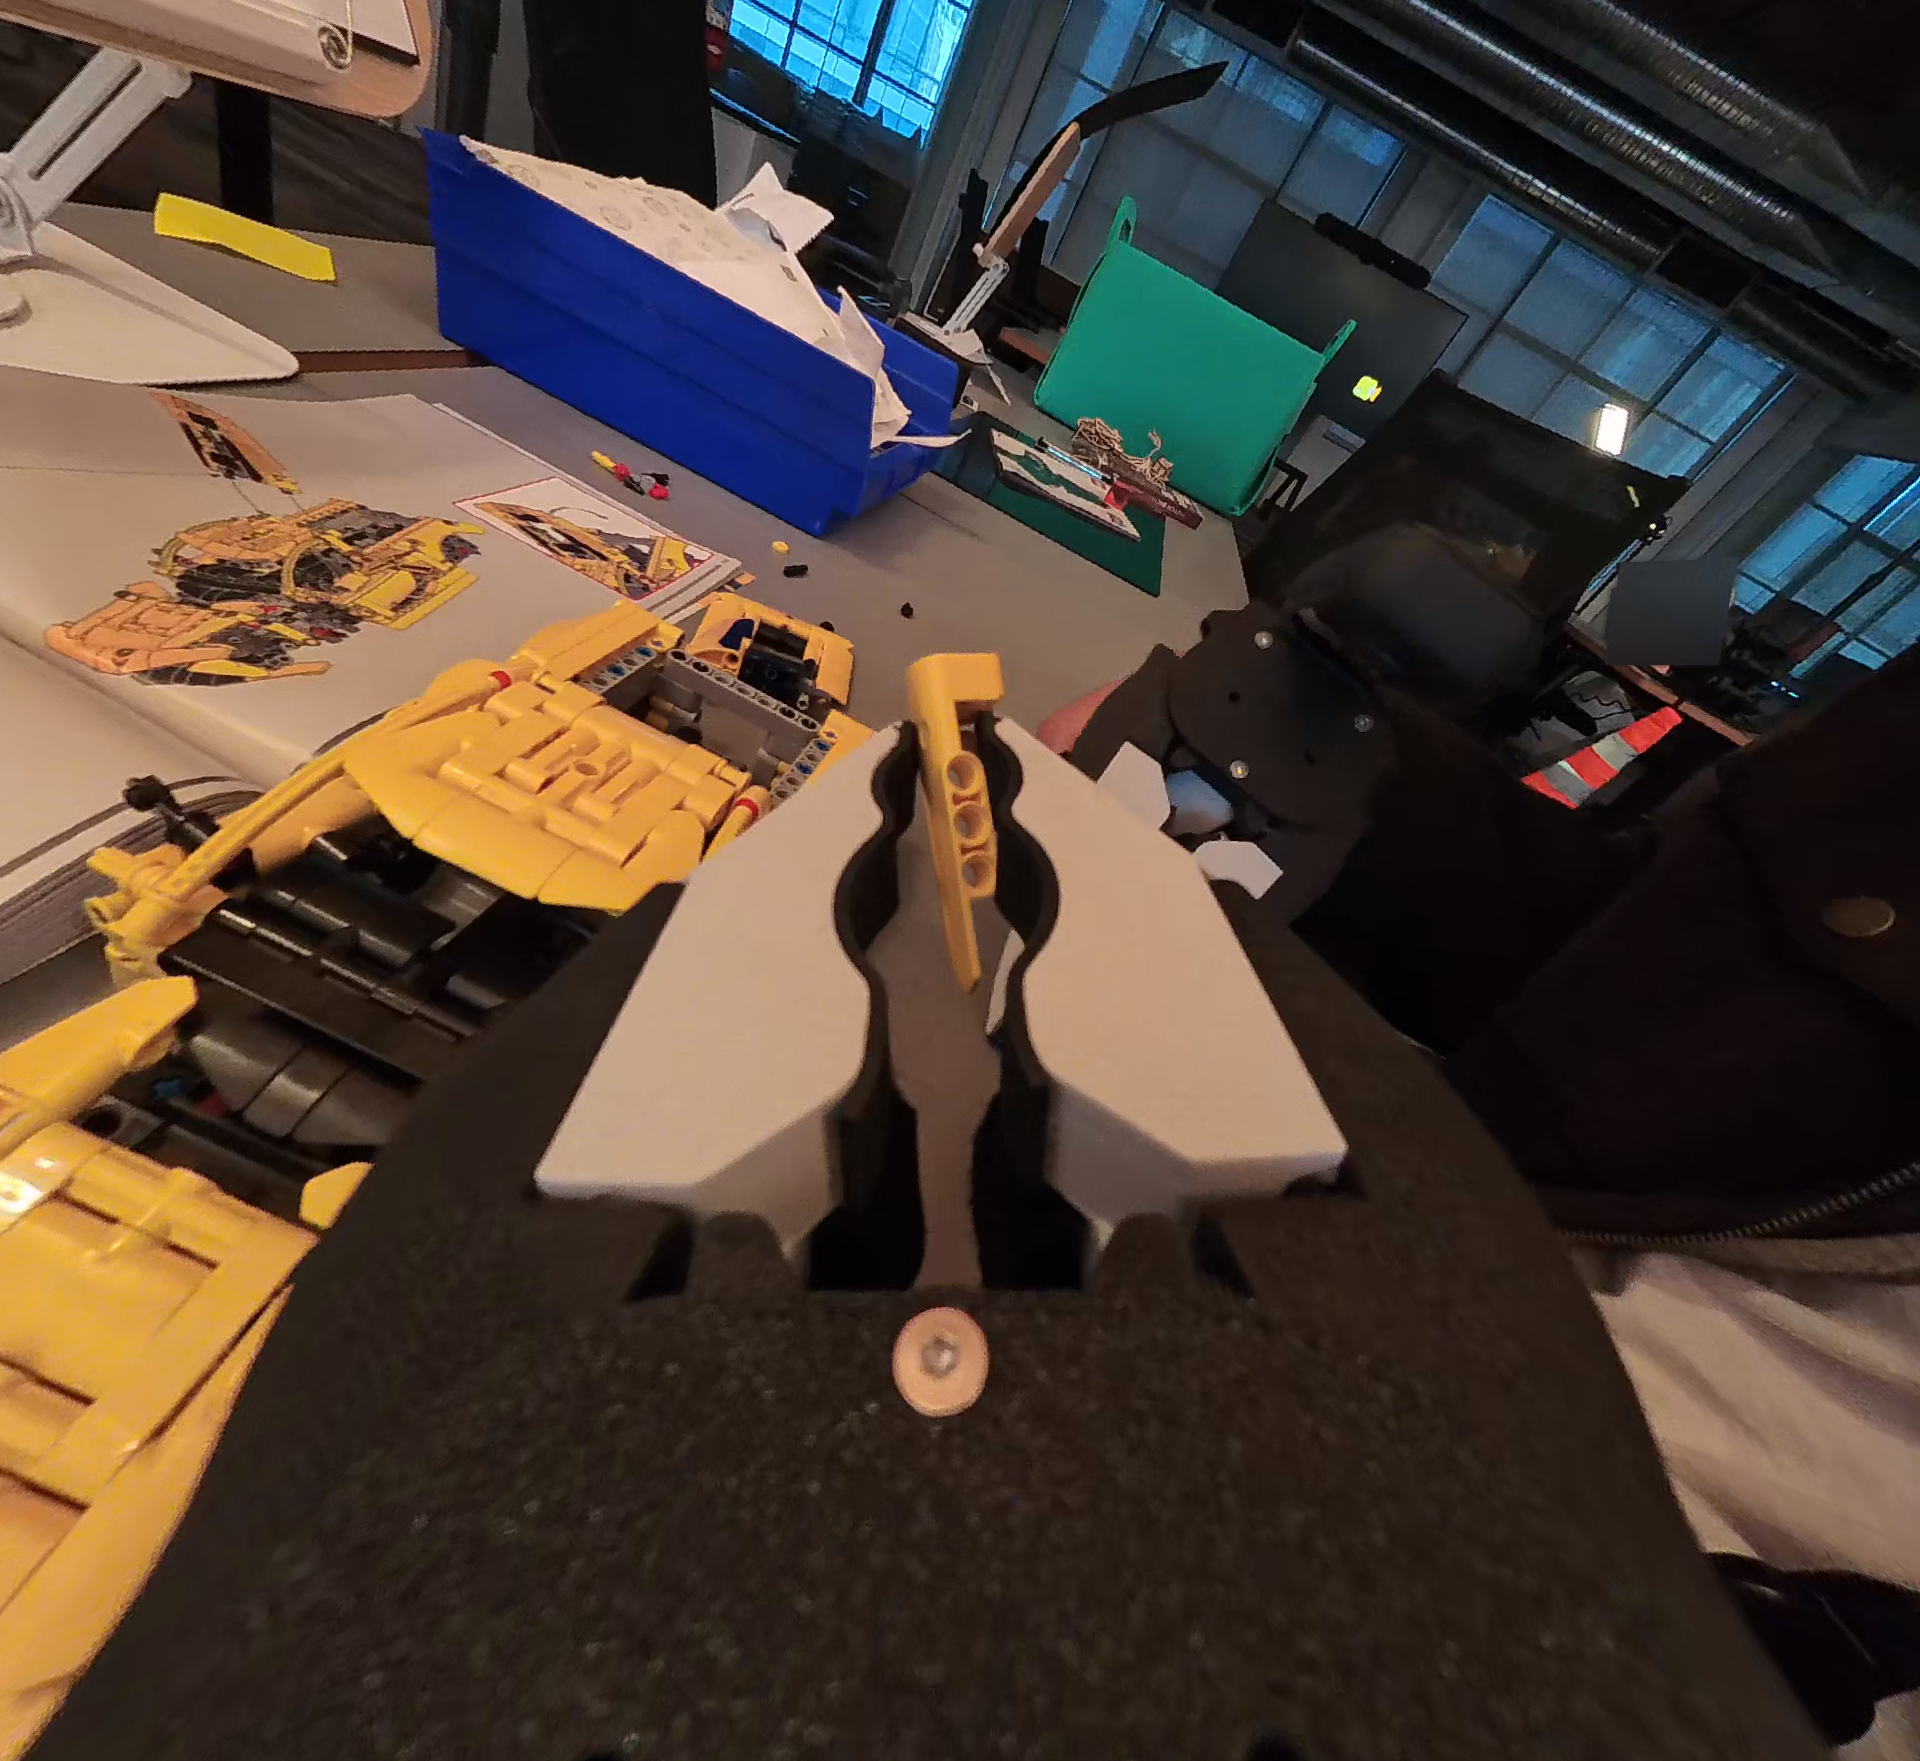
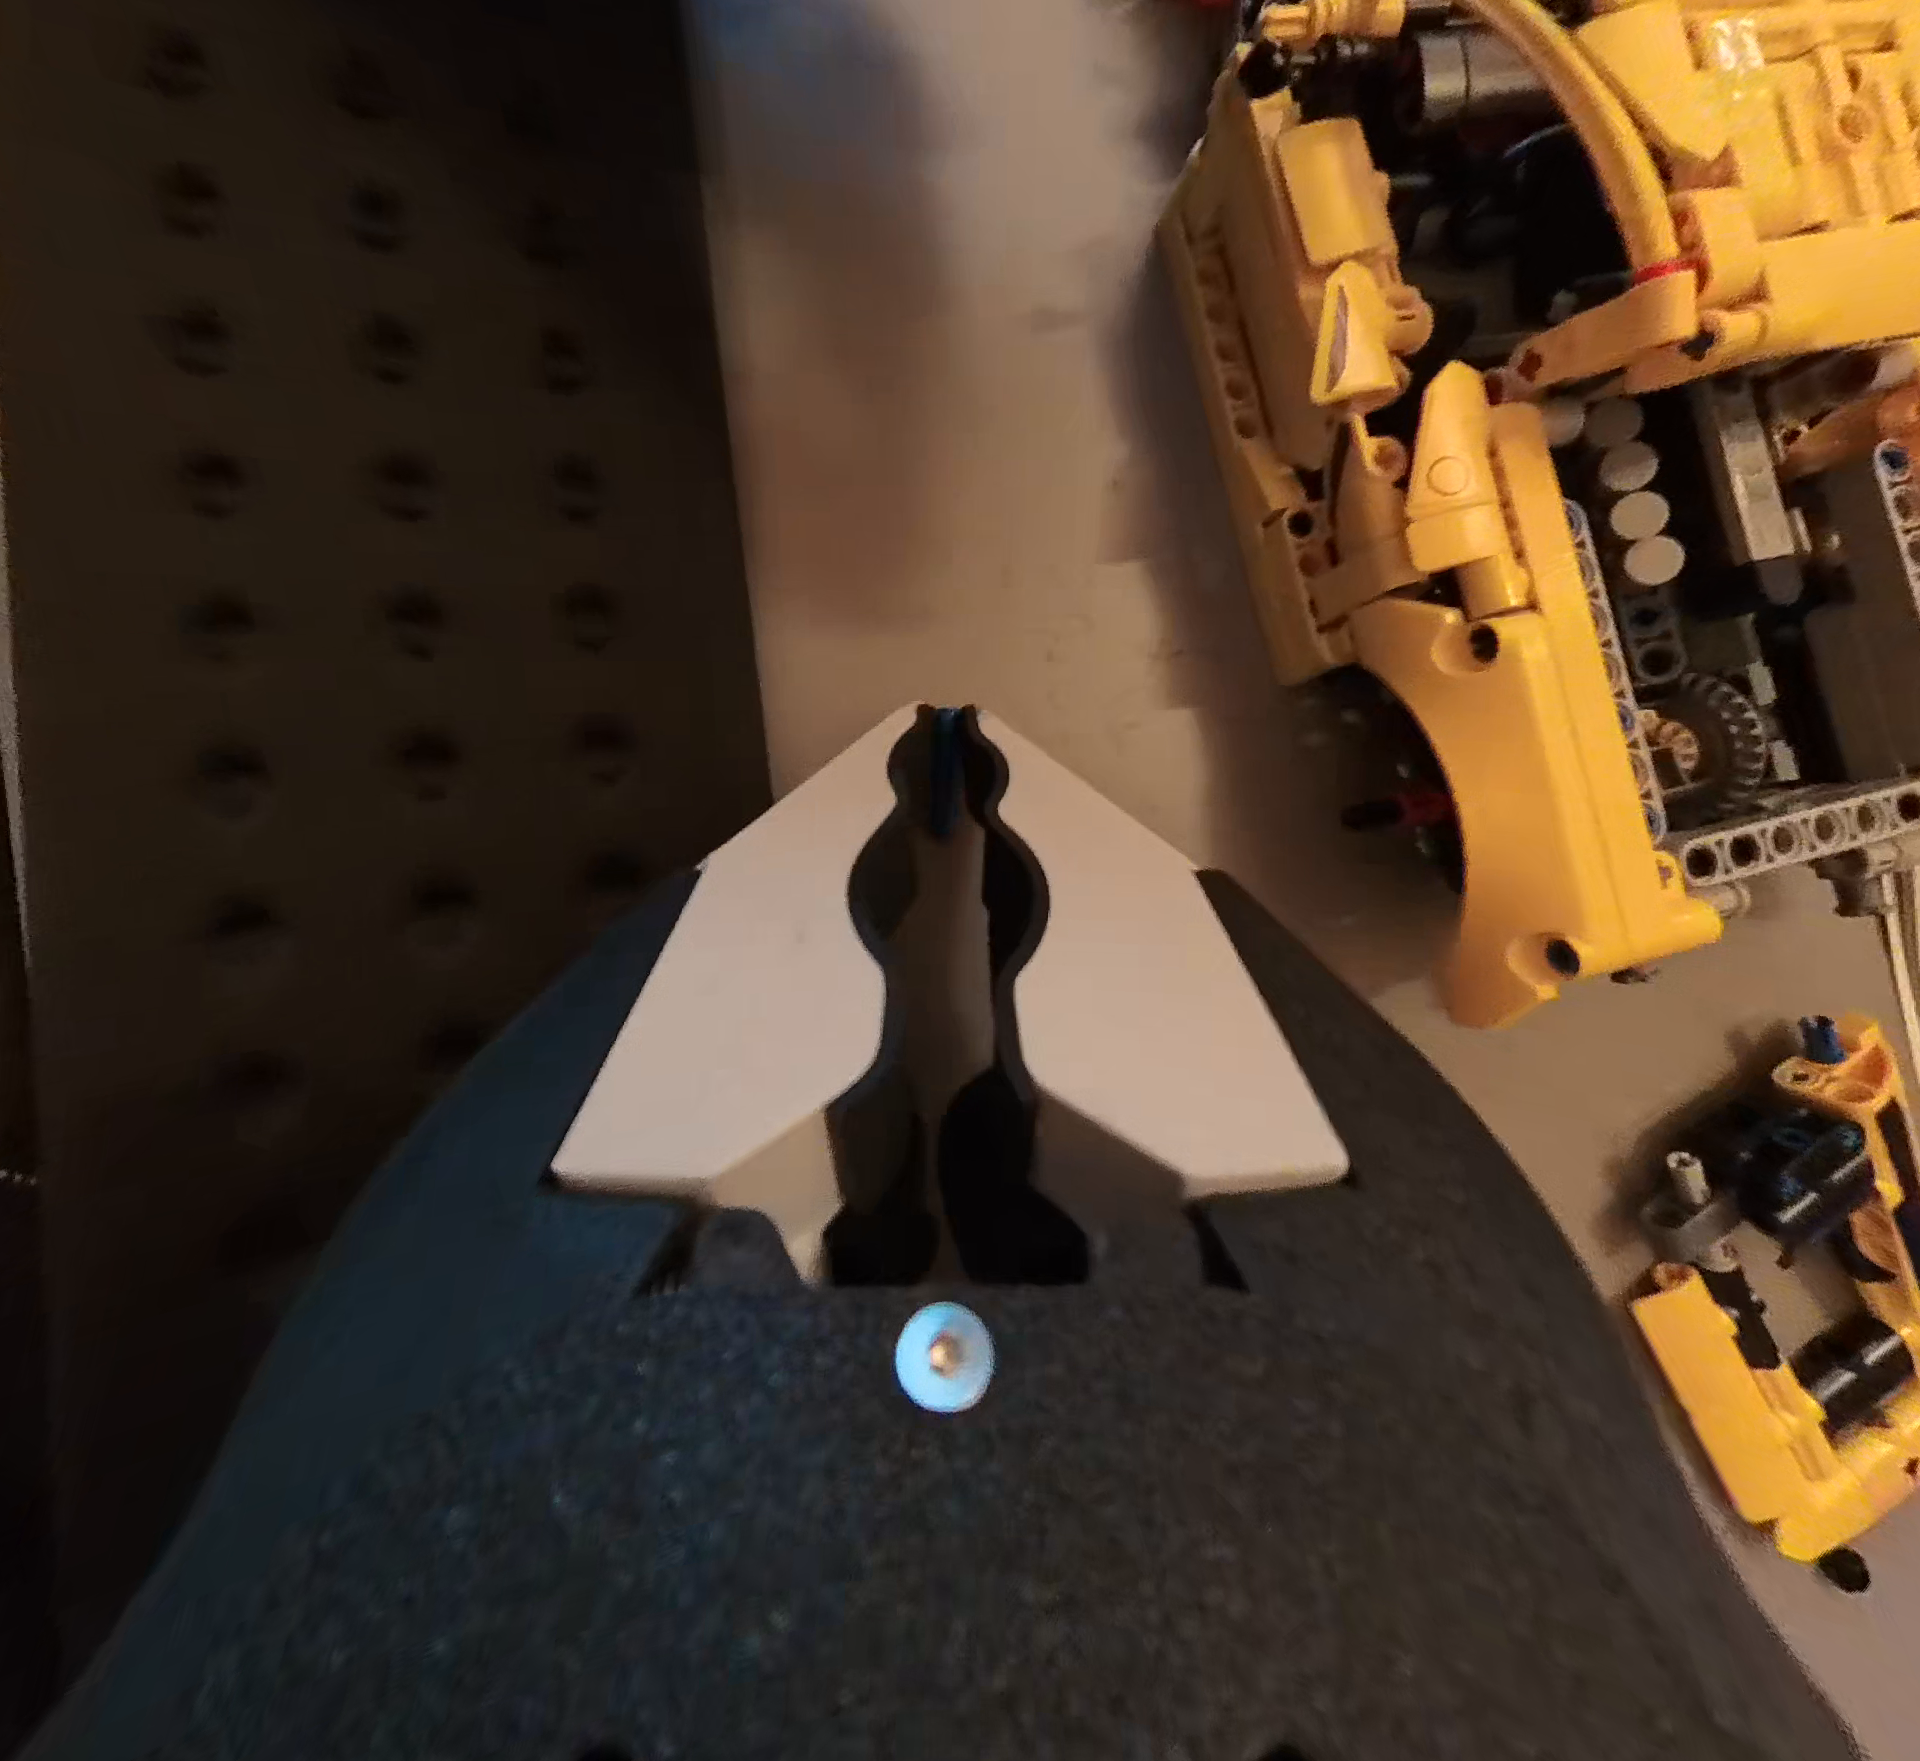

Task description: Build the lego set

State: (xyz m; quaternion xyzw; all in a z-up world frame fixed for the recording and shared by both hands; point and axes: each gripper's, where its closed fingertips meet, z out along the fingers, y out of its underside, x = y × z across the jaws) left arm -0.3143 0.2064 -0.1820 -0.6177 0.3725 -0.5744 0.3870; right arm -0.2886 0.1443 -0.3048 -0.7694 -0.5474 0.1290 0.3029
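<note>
Left claw (image 1: 951, 745): we have it pinched on a yellow beam (image 1: 961, 807), a slim, glossy, tapered plastic part with a row of round holes and a hooked top end, lifted off the tabletop (image 1: 935, 558).
Right claw (image 2: 943, 724): nearly closed on a small dark blue pin (image 2: 943, 766), which sits right at the tips; matte grey fingers (image 2: 1122, 963) with wavy black inner pads.
Step in hand: we judge that pin and beam are about to be joined.
Next move: it calls for lining the pin up with one of the beam's holes and pressing it straight in.
Car model (image 1: 499, 818): just left of the left claw on the tabletop, yellow shell panels over a black and grey studless frame, half built.
Small subassembly (image 2: 1787, 1296): yellow and black, apart from the car.
Instruction booklet (image 1: 270, 589): lying open beyond the car.
Blue bin (image 1: 665, 350): farther back, hard plastic, stuffed with crumpled paper bags.
</note>
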